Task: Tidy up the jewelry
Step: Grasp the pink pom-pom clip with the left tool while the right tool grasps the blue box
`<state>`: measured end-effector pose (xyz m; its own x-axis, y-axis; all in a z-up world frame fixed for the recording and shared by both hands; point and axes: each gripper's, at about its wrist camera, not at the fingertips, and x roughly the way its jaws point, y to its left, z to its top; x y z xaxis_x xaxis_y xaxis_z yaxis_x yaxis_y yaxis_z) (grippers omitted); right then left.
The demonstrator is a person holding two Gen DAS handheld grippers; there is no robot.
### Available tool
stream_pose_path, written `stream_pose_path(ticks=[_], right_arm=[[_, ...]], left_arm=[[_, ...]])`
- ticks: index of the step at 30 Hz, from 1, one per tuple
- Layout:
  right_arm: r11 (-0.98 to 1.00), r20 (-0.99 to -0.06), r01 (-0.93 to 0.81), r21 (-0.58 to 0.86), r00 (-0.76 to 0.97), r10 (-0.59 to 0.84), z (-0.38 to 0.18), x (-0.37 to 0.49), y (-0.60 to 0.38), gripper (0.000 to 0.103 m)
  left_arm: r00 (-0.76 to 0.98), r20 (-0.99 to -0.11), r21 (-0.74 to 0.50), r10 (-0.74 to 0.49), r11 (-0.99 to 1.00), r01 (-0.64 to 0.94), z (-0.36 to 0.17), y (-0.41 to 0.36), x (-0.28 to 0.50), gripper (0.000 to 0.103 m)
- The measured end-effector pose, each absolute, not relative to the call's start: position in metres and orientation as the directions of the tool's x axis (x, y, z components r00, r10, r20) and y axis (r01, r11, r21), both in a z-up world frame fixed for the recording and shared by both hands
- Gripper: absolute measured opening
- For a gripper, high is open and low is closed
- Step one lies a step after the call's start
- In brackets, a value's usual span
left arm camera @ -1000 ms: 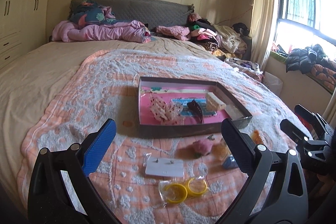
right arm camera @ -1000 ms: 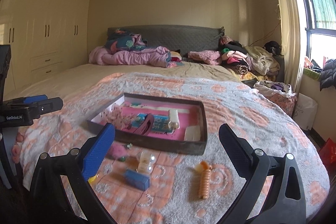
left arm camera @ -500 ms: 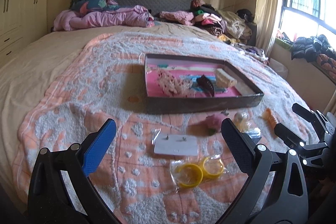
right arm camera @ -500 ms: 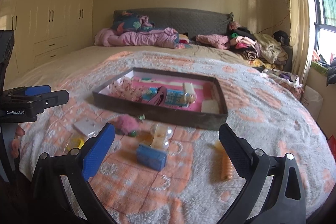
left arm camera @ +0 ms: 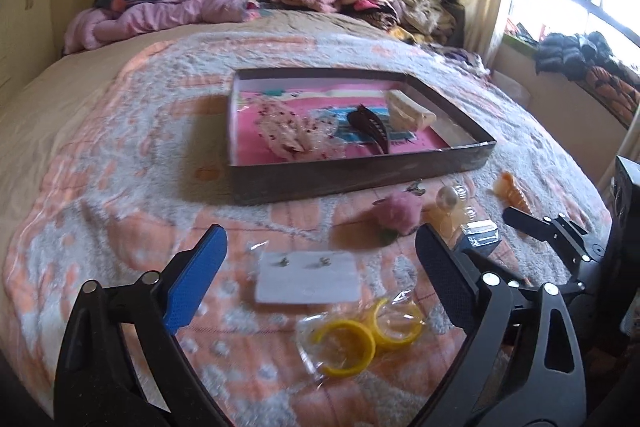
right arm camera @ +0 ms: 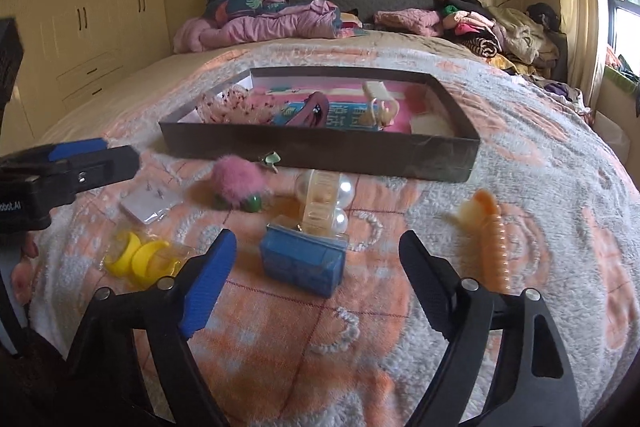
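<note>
1. Left gripper hangs above the peach-and-grey blanket on a bed, its jaws spread wide and just narrowing, nothing between the pads; a white earring card lies on the blanket in the gap below.
2. Just right of the card, a clear packet of yellow hoop earrings rests near the blanket's front edge.
3. A fluffy pink pom-pom sits in front of the dark-rimmed tray, apart from it.
4. The tray (pink-lined) holds a pale lacy piece, a dark claw clip and a cream clip.
5. A pearl-trimmed hair clip leans on a small blue box, which lies on the blanket in front of the tray.
6. Right gripper hovers over that blue box, jaws apart and just drawing in, pads clear of it.
7. An orange claw clip lies farthest right on the blanket, well apart from the box.
</note>
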<state>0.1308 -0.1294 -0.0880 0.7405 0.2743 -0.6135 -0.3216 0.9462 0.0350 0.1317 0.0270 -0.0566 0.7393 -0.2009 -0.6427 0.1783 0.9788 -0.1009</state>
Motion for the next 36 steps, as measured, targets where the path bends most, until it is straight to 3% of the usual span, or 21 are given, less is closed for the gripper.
stream_pose_path(ticks=[4, 8, 10, 21, 25, 36], right_arm=[[0.947, -0.635, -0.316, 0.059, 0.72, 0.28, -0.094, 0.137, -0.129, 0.066], [0.945, -0.644, -0.317, 0.086, 0.706, 0.295, -0.097, 0.142, -0.132, 0.056], [0.941, -0.643, -0.328, 0.083, 0.704, 0.302, -0.096, 0.142, -0.133, 0.045], [0.954, -0.63, -0.284, 0.098, 0.725, 0.28, -0.084, 0.138, -0.162, 0.045], [0.961, -0.614, -0.256, 0.108, 0.743, 0.267, -0.076, 0.136, -0.178, 0.045], [0.975, -0.564, -0.21, 0.07, 0.798, 0.212, -0.053, 0.125, -0.206, 0.045]], left_arm=[[0.699, -0.674, -0.099, -0.237, 0.968, 0.232, -0.061, 0.014, 0.145, 0.075], [0.677, -0.691, -0.087, -0.254, 0.959, 0.27, -0.064, 0.002, 0.154, 0.073], [0.659, -0.703, -0.093, -0.268, 0.953, 0.289, -0.066, -0.004, 0.16, 0.07], [0.582, -0.754, -0.11, -0.303, 0.933, 0.343, -0.083, -0.028, 0.188, 0.049], [0.564, -0.765, -0.116, -0.311, 0.928, 0.354, -0.089, -0.033, 0.192, 0.031], [0.585, -0.742, -0.107, -0.328, 0.919, 0.38, -0.076, -0.045, 0.182, 0.025]])
